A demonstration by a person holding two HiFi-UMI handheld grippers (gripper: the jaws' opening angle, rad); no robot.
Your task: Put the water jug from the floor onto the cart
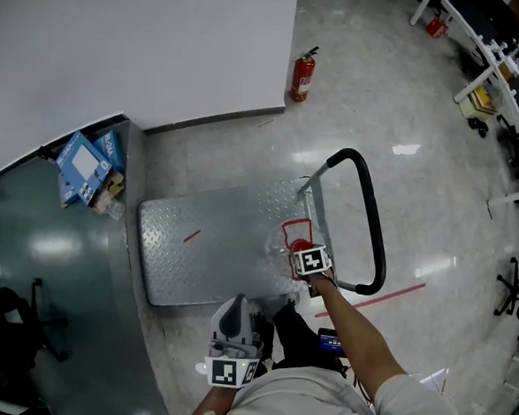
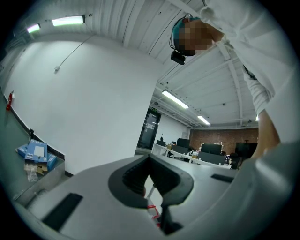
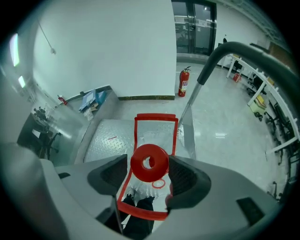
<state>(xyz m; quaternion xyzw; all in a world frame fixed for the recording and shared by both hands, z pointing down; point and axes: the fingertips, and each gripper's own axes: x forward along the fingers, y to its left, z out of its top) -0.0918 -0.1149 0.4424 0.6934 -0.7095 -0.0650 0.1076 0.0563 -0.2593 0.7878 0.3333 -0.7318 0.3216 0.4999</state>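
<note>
The water jug [image 1: 286, 239] is clear, with a red carry frame and a red cap [image 3: 149, 162]. It hangs over the near right corner of the grey metal cart [image 1: 205, 247], close to the cart's black push handle [image 1: 371, 221]. I cannot tell whether it touches the deck. My right gripper [image 1: 301, 248] is shut on the jug; in the right gripper view the cap sits between the jaws of my right gripper [image 3: 148, 165]. My left gripper [image 1: 235, 305] is held low by the person's body, pointing up, shut and empty. The left gripper view shows my left gripper [image 2: 153, 190] against the wall and ceiling.
A fire extinguisher [image 1: 302, 74] stands on the floor by the white wall's corner. Blue boxes [image 1: 89, 163] lie on a ledge to the cart's left. A red tape line [image 1: 386, 298] marks the floor at the right. Desks and chairs [image 1: 508, 78] line the far right.
</note>
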